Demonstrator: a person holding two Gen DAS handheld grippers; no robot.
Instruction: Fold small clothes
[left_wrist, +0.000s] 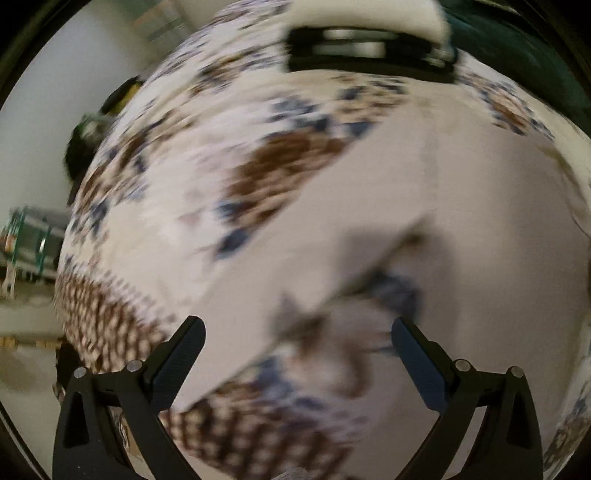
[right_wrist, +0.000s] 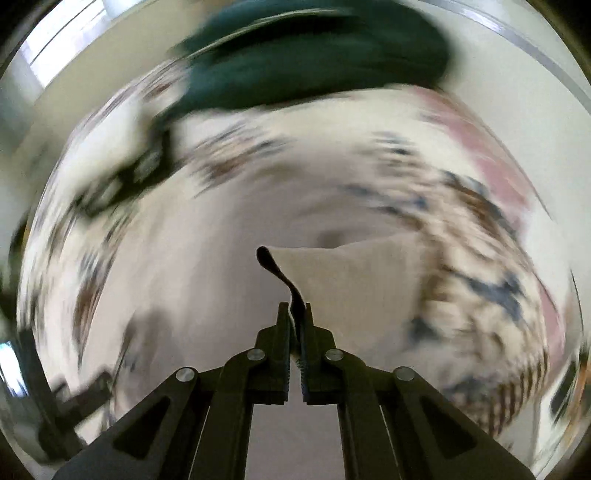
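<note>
A pale lavender-white garment (left_wrist: 424, 192) lies spread on a cloth patterned in brown and blue (left_wrist: 280, 166). Both views are blurred by motion. My left gripper (left_wrist: 297, 338) is open and empty, its fingers apart just above a turned-up edge of the garment. My right gripper (right_wrist: 295, 314) is shut on a corner of the garment (right_wrist: 351, 277), which stands up from between the fingertips with a dark hem. The right gripper also shows as a black shape in the left wrist view (left_wrist: 369, 55), at the far side of the garment.
A dark green piece of clothing (right_wrist: 314, 59) lies at the far edge of the patterned cloth. A pink item (right_wrist: 480, 147) shows at the right. Dark objects (left_wrist: 88, 140) and a green rack (left_wrist: 29, 236) stand off the left edge.
</note>
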